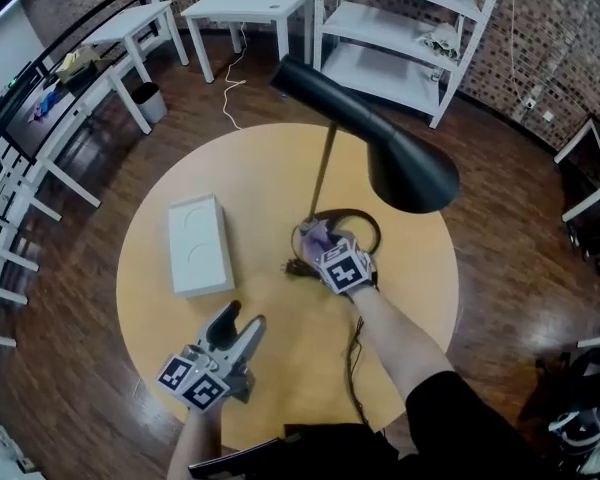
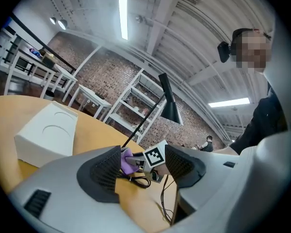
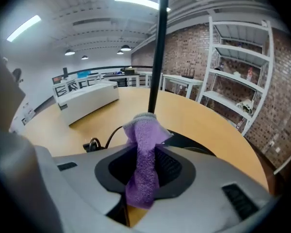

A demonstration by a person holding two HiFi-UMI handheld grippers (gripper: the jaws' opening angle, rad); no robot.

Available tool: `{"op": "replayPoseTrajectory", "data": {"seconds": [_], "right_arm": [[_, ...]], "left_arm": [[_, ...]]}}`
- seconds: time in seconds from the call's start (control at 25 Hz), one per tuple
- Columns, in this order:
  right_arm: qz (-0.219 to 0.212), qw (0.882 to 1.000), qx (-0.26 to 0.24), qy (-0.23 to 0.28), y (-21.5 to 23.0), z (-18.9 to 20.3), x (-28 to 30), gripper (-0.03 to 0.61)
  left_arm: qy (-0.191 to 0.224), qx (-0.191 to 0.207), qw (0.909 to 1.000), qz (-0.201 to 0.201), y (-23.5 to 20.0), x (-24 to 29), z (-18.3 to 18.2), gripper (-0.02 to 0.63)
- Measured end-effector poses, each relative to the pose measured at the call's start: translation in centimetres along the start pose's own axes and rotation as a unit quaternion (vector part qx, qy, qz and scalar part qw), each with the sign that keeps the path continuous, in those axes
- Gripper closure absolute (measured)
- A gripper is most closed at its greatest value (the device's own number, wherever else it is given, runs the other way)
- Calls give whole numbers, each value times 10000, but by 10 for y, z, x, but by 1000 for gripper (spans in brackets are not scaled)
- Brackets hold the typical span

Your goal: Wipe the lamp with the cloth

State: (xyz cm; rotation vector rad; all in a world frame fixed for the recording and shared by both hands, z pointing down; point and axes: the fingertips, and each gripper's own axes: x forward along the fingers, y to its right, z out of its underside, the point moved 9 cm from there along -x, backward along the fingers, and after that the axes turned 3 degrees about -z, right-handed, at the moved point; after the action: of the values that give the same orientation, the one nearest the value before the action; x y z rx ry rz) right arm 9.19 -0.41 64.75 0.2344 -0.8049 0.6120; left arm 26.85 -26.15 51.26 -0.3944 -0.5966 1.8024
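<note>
A black lamp stands on the round wooden table, with a thin stem, a cone shade and a flat round base. My right gripper is down at the foot of the stem, shut on a purple cloth. In the right gripper view the cloth hangs pinched between the pads, just in front of the stem and the base. My left gripper hovers near the table's front, open, with nothing between its fingers. It faces the cloth and the shade.
A white rectangular box lies on the table left of the lamp. The lamp's black cable runs from the base toward the front edge. White shelves and small white tables stand beyond the table on the wooden floor.
</note>
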Motion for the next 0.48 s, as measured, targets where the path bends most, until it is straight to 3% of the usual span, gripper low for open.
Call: {"op": "replayPoseTrajectory", "data": {"seconds": [0.28,0.48], "right_arm": [[-361,9992,88,-113,19,10,-12,483],[-235,9975,561,-358,63,62,-29,482]], "left_arm": [[228,-264,9981,-517,9,5,21,344],[335,-430,9972,-504,20,12,34,344]]}}
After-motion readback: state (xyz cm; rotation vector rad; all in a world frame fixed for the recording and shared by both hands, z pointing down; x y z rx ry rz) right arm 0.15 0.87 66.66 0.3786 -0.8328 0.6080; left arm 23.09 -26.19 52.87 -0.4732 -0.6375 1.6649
